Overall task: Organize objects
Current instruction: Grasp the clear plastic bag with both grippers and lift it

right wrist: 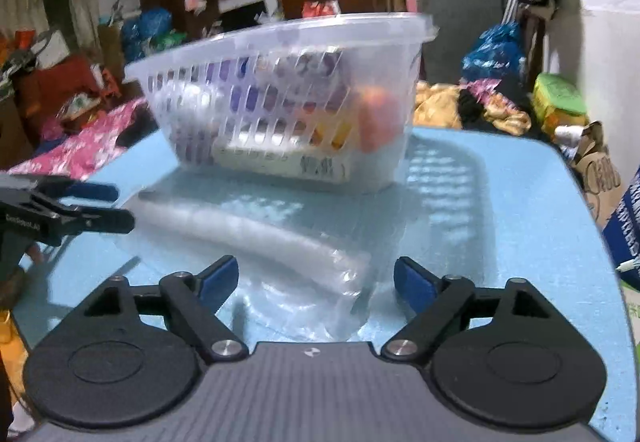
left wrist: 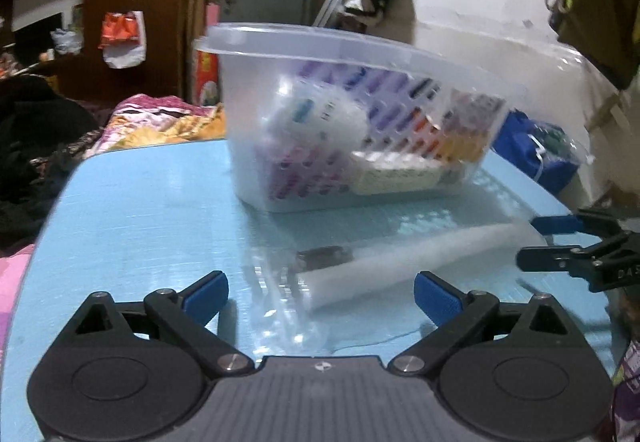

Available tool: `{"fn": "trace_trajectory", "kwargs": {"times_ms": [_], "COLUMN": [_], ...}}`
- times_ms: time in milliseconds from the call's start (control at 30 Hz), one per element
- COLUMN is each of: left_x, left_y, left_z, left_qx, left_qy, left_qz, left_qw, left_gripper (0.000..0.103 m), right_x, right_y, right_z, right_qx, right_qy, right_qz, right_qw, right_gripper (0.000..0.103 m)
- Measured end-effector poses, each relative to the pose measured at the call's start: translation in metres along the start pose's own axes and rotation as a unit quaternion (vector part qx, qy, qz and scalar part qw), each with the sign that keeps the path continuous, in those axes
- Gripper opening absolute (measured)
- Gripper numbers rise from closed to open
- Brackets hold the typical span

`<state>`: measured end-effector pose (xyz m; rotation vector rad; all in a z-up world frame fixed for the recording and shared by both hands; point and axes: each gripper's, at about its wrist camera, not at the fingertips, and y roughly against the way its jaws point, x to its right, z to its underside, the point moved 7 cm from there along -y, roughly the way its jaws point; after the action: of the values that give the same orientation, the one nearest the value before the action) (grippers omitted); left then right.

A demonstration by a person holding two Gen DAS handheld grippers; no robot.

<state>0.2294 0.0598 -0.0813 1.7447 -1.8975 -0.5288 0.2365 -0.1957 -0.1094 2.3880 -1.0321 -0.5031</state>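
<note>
A clear slotted plastic basket (left wrist: 352,54) stands on the light blue table (left wrist: 140,222), holding a purple-patterned pack, a white bottle, a flat cream box and an orange item (right wrist: 378,118). It also shows in the right wrist view (right wrist: 280,38). In front of it lies a clear plastic bag with a white roll inside (left wrist: 408,262), which also shows in the right wrist view (right wrist: 256,238). My left gripper (left wrist: 320,296) is open, jaws either side of the bag's near end. My right gripper (right wrist: 316,282) is open over the bag's other end; it also shows in the left wrist view (left wrist: 532,242).
A bed with pink floral bedding (right wrist: 80,150) lies beyond the table's far left. A blue bag (left wrist: 532,154) sits behind the table. Cardboard and boxes (right wrist: 600,170) stand off the right edge. Wardrobe and hanging clothes fill the background.
</note>
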Motion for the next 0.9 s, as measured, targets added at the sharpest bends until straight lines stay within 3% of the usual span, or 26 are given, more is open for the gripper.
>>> {"fn": "trace_trajectory", "kwargs": {"times_ms": [133,167,267,300,467,500,567,900], "left_x": [0.008,0.011,0.017,0.018,0.024,0.023,0.018,0.017], "left_y": [-0.005,-0.005,-0.002,-0.001,0.003,0.004,0.007,0.025], "left_z": [0.001,0.001,0.003,0.003,0.003,0.003,0.003,0.0], "left_qx": [-0.013,-0.012,-0.007,-0.005,0.007,0.011,0.017,0.074], "left_qy": [-0.022,-0.032,-0.057,-0.06,-0.069,-0.064,-0.048,-0.033], "left_qz": [-0.002,-0.008,-0.024,-0.021,-0.003,0.005,0.018,0.044], "left_qw": [0.9997,0.9994,0.9981,0.998,0.9976,0.9979,0.9986,0.9957], "left_gripper": [0.098,0.091,0.074,0.067,0.042,0.033,0.027,0.022], "right_x": [-0.007,-0.009,-0.01,-0.01,-0.014,-0.015,-0.016,-0.014], "right_y": [-0.002,-0.001,0.001,0.002,0.006,0.007,0.009,0.025], "right_z": [0.001,0.002,0.003,0.003,0.003,0.003,0.002,0.0], "right_qx": [-0.002,0.0,0.006,0.008,0.026,0.031,0.039,0.098], "right_qy": [0.029,0.035,0.044,0.044,0.06,0.063,0.065,0.05], "right_qz": [0.023,0.028,0.038,0.039,0.048,0.049,0.053,0.044], "right_qw": [0.999,0.999,0.998,0.998,0.997,0.996,0.996,0.993], "right_gripper": [0.069,0.061,0.052,0.045,0.03,0.027,0.022,0.014]}}
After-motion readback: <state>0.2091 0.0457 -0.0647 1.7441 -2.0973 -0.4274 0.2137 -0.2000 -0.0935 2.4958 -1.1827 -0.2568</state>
